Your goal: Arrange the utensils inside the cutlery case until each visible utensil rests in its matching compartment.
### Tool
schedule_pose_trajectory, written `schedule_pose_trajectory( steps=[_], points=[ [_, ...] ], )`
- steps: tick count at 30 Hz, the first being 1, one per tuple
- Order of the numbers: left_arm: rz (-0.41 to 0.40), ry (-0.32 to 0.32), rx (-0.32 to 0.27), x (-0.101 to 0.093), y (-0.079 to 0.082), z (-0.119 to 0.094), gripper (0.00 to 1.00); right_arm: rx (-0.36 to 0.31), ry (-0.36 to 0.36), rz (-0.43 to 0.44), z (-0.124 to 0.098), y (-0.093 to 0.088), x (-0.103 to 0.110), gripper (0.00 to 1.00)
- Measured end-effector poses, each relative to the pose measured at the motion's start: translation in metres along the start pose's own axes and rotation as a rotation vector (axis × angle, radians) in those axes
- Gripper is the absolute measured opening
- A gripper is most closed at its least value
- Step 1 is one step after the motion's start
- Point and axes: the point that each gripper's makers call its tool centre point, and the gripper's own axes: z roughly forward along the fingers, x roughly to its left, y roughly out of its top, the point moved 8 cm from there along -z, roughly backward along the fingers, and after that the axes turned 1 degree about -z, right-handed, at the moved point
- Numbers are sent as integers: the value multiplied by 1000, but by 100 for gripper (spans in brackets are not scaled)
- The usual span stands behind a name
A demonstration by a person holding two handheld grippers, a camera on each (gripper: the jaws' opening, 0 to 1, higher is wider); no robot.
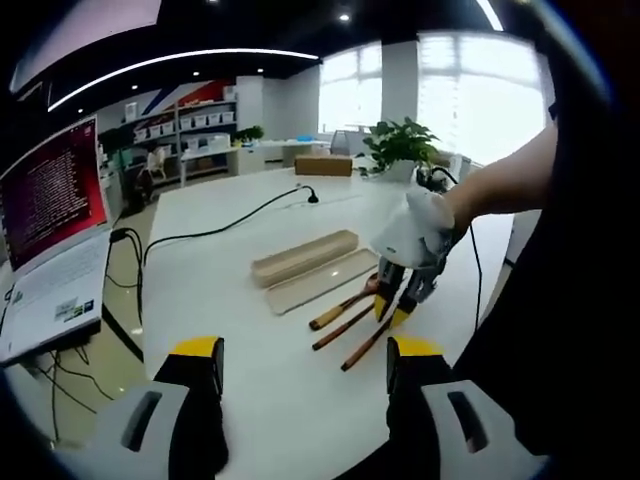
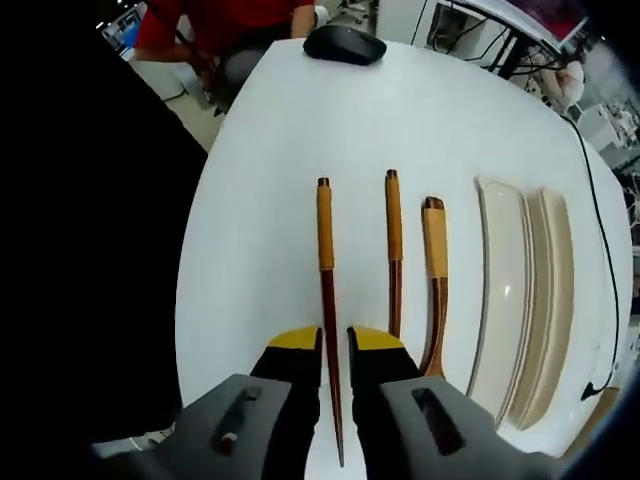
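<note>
At lower centre of the right gripper view, the right gripper (image 2: 335, 350) straddles 1 chopstick (image 2: 326, 300), jaws nearly closed around it though contact is unclear; a 2nd chopstick (image 2: 394, 250) and a spoon (image 2: 435, 280) lie beside it, the case (image 2: 505, 300) and lid (image 2: 555, 290) at right; the left gripper (image 1: 305, 365) hangs wide open, empty; a thin stick could pivot or slip if pinched off-centre.

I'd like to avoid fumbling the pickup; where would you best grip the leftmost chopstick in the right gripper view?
Probably on its dark lower shaft, from straight above: the leftmost chopstick lies flat and apart from its neighbour, already lined up between the right gripper jaws.
</note>
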Motion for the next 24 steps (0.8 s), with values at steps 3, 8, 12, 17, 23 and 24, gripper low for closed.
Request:
schedule_pose_trajectory(
  steps=[3, 8, 12, 17, 23, 24],
  points=[
    [-9, 5, -8, 1, 1, -2, 68, 12, -2, -22, 1, 2, 2, 6],
    [-11, 19, -4, 4, 0, -8, 68, 51, -3, -30, 2, 7, 2, 6],
    [-31, 5, -13, 3, 6, -12, 67, 17, 10, 17, 1, 3, -5, 1],
    [-23, 16, -24, 7, 6, -12, 67, 14, 18, 31, 1, 4, -4, 1],
    [-12, 15, -3, 18, -10, -12, 66, 46, 19, 33, 1, 6, -4, 0],
    [-7, 19, -3, 19, -12, -12, 66, 50, 20, 30, 1, 6, -4, 0]
  ],
)
